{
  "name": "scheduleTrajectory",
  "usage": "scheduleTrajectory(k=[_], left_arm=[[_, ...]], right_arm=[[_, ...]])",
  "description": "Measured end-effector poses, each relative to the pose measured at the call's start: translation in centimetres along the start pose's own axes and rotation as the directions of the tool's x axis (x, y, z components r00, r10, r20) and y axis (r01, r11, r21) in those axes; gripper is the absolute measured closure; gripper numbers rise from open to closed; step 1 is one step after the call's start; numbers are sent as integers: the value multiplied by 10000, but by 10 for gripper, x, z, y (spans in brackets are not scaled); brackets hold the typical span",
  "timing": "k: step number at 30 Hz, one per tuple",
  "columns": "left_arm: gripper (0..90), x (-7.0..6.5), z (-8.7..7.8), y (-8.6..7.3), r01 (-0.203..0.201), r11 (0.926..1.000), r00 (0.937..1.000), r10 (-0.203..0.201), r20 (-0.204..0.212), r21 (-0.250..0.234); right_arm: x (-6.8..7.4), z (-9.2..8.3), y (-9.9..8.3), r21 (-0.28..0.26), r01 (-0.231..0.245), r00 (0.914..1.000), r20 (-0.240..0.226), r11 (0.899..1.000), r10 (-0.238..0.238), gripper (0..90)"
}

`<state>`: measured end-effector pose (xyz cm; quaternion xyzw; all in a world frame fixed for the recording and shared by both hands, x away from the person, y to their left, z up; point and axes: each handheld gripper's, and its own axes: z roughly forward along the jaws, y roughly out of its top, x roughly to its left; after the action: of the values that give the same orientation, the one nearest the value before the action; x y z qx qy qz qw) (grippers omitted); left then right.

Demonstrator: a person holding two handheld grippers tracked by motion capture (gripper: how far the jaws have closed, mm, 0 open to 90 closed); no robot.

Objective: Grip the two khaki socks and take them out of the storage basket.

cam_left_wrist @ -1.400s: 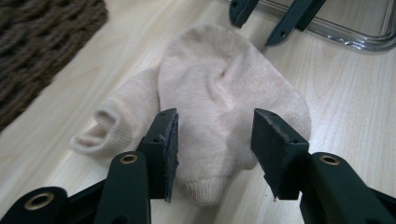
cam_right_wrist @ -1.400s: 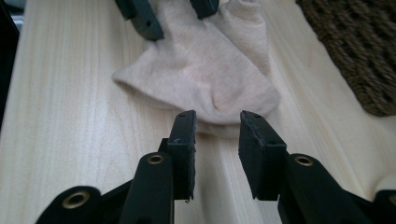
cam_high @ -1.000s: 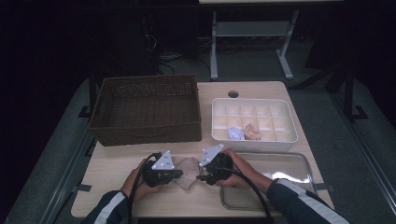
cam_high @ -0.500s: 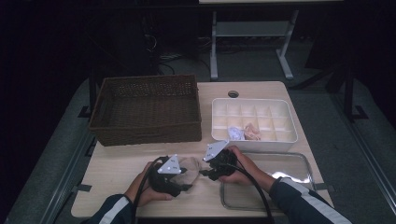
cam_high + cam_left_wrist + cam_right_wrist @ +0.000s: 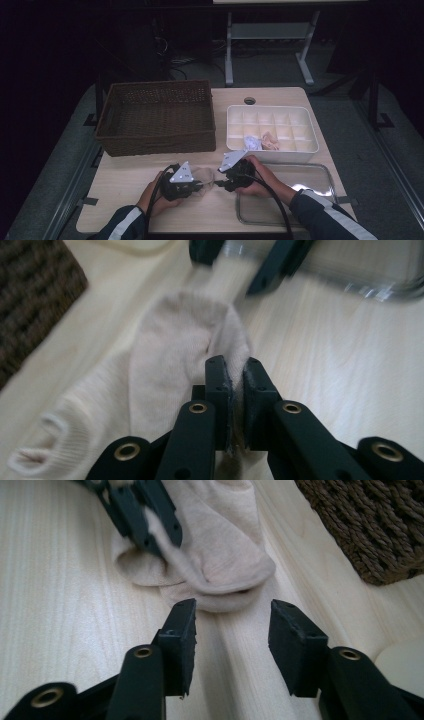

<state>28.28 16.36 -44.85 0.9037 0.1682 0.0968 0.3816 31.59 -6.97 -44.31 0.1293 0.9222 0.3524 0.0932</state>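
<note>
A cream sock is laid flat on the desk, probably so that it can be folded or rolled before being put away. A fold of its fabric is pinched between the nearly closed fingers of the left gripper, which have just been closing. The right gripper is held about half open with nothing between its fingers, which have been narrowing slightly; the sock's rounded end lies just ahead of them, seemingly untouched.

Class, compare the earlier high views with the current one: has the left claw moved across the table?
Yes. The left claw has shifted right, away from the wicker basket and toward the metal tray. Its jaws have just been closing and now pinch the beige sock.
</note>
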Motion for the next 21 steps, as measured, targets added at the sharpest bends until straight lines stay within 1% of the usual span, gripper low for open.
scheduleTrajectory(k=[1,2,3,4,5,6,7,8,9,10,11,12,13,14,15,16,17,18,19,20,21], left_arm=[[843,0,-4,2,-96,9999,9999,95,-70,-142],[844,1,-8,3,-53,9991,9999,47,-124,-430],[845,2,-12,4,-9,9982,9999,2,-123,-603],[845,2,-17,5,-30,9973,9996,10,-276,-737],[843,4,-24,6,-80,9956,9990,39,-438,-932],[842,6,-29,7,-1,9938,9992,-43,-388,-1116],[841,8,-35,7,105,9909,9986,-174,-501,-1345],[840,10,-41,7,105,9889,9969,-219,-751,-1482],[839,13,-48,6,158,9862,9954,-310,-903,-1647],[839,14,-51,5,210,9849,9940,-390,-1018,-1717],[839,17,-57,3,210,9851,9917,-421,-1211,-1707],[837,19,-60,1,275,9843,9906,-502,-1271,-1745],[837,22,-65,-2,330,9842,9872,-593,-1483,-1738],[836,23,-67,-4,369,9853,9850,-641,-1605,-1668],[835,26,-70,-9,411,9872,9814,-688,-1792,-1542],[833,28,-71,-12,466,9880,9784,-748,-1927,-1471],[832,30,-72,-17,483,9920,9722,-736,-2223,-1171],[831,32,-73,-20,480,9942,9703,-693,-2316,-964],[828,35,-74,-25,656,9940,9674,-849,-2388,-874],[823,38,-74,-29,775,9944,9624,-936,-2551,-725],[822,42,-75,-34,804,9955,9556,-911,-2801,-495]], right_arm=[[0,0,0,-23,60,10000,-53,10000,-60,554],[0,0,0,-103,179,9998,-120,9998,-181,561],[1,-1,1,-130,146,9997,-179,9998,-148,562],[2,-1,1,-145,172,9996,-222,9997,-175,573],[2,0,1,-228,409,9988,-262,9989,-415,588],[3,0,2,-289,545,9977,-377,9981,-556,590],[4,1,4,-313,595,9973,-419,9977,-608,593],[6,2,5,-321,707,9965,-430,9970,-721,596],[8,2,7,-344,822,9955,-452,9960,-837,595],[9,3,8,-454,960,9939,-504,9943,-982,588],[10,4,10,-482,919,9938,-577,9946,-946,574],[11,5,12,-561,895,9944,-517,9944,-924,555],[12,6,13,-528,852,9950,-470,9950,-877,553],[12,8,14,-560,814,9950,-536,9951,-844,541],[12,10,15,-511,820,9952,-501,9953,-845,529],[12,14,16,-378,855,9956,-358,9956,-868,512],[11,16,16,-265,796,9960,-389,9965,-806,491],[10,21,15,-131,763,9964,-369,9970,-767,470],[10,23,15,-32,652,9973,-325,9979,-653,450],[8,25,14,32,576,9979,-282,9983,-575,458],[8,27,13,108,491,9982,-359,9987,-487,463]])
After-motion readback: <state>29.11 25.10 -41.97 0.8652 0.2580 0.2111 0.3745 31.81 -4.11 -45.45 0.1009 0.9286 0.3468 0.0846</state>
